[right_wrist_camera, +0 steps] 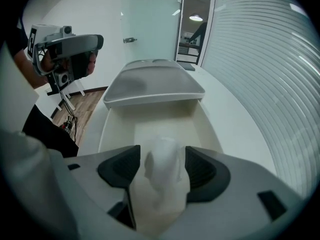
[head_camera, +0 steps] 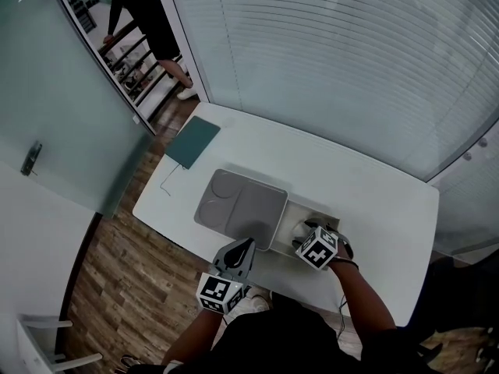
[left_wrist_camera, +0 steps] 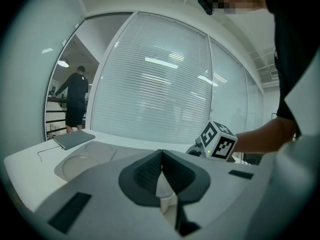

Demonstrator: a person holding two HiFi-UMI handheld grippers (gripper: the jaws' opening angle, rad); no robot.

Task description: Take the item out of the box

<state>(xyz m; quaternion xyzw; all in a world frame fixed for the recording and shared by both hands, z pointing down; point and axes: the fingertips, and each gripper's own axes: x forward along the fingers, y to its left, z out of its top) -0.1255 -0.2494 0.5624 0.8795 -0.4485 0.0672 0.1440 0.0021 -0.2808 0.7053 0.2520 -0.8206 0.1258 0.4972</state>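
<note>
The white item [right_wrist_camera: 162, 181] stands inside the box [right_wrist_camera: 112, 129], at the open end that the grey lid [right_wrist_camera: 150, 84] does not cover. It reads as a pale, crumpled lump, probably light and yielding rather than stiff, though its material cannot be told; such a thing should bear a firm squeeze but may deform or slip, so the sensible hold is across its middle, low enough that the pads catch its bulk and not its loose top. The right gripper [right_wrist_camera: 161, 156] points steeply down into the box, tongs spread wide on either side of the item, pads not pressing on it; its forearm [head_camera: 362, 287] reaches in from the box's near side. The left gripper [left_wrist_camera: 162, 156] lies almost level at the lid's near edge, tongs pressed together on a thin white strip, seemingly the lid's rim.
</note>
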